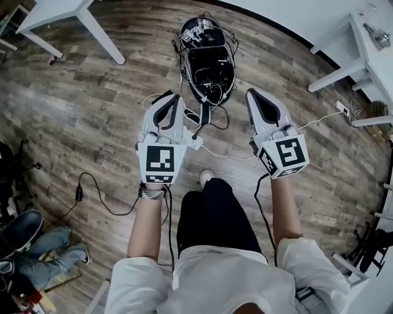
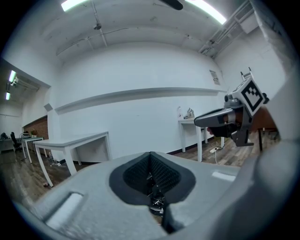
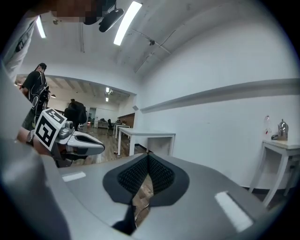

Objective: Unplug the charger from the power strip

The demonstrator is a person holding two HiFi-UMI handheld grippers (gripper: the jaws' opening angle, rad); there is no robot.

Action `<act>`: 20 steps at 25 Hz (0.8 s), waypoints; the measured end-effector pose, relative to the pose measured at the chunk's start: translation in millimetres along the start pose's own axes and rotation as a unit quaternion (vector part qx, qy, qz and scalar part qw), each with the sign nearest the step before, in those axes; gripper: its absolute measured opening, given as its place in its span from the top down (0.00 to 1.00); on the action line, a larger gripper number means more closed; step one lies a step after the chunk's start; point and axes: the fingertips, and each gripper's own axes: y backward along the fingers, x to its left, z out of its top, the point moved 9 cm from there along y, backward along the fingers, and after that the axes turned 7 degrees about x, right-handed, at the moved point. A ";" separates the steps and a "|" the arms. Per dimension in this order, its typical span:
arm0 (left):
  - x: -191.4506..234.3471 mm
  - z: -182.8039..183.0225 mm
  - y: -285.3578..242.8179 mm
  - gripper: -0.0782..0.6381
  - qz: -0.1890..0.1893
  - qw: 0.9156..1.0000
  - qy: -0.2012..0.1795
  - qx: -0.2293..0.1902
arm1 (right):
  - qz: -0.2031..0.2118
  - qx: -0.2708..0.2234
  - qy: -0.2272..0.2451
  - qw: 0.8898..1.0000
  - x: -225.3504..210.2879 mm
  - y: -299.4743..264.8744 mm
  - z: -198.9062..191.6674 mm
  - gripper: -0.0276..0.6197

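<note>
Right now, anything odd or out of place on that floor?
A tangle of cables spills out of the black case on the floor, toward the white power strip. Messy, easy to snag; nothing looks damaged.

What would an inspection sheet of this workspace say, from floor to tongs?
Surface: wood-plank floor.
Job's things: white power strip on the floor, partly behind the left tongs; charger not clearly told apart.
Clutter: open black case stuffed with wires.
Grippers: left tongs and right tongs both shut, empty, held above the floor.
Cables: black cord with an inline block; white cord running right.
Surroundings: white tables; a seated person's legs.
</note>
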 end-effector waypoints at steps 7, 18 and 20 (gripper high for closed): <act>20.5 116.9 59.5 0.89 0.003 1.000 0.009 -0.007 | -0.009 -0.003 0.001 1.000 -1.9 44.8 123.5 0.95; 8.1 239.0 160.8 0.88 0.010 0.999 0.006 -0.036 | 0.005 -0.016 -0.018 1.000 35.9 137.4 245.6 0.95; 0.5 254.3 179.4 0.89 0.011 0.999 0.000 -0.041 | 0.007 -0.022 -0.015 1.000 45.4 159.0 257.0 0.95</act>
